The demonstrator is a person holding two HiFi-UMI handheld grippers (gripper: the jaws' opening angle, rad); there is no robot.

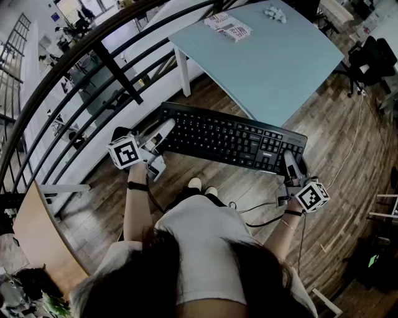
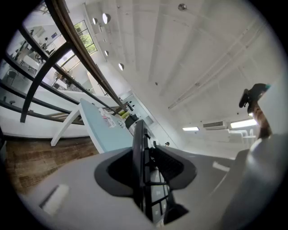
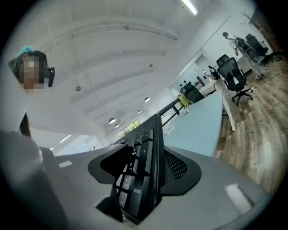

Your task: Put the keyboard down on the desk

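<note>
Nearest, at waist height: see left gripper [image 1: 163,131] and right gripper [image 1: 290,163], one at each short end of the keyboard [image 1: 233,138].

Checked in left gripper view: fingers [image 2: 72,188] pinching the keyboard's left edge, board seen end-on in the grip. Same in right gripper view: fingers [image 3: 225,179] pinching the number-pad end, Enter key legible at the grip.

Judged a two-end hold, chosen to keep a long, thin board level and to stop it twisting; keys up, roughly flat.

Located keyboard in the air above the wooden floor [image 1: 348,143], resting on nothing. Far long edge just about level with the near corner of the table [image 1: 273,68].

Beyond: noted bare pale-blue tabletop on the near half. Patterned packet [image 1: 227,26] and small white object [image 1: 274,13] well apart at the far end, so ample room to set down. Off to the left, dark railing [image 1: 93,59].

Risk, as judged: slip from the thin-edge pinches if one end drops ahead of the other. Better lowered evenly.
</note>
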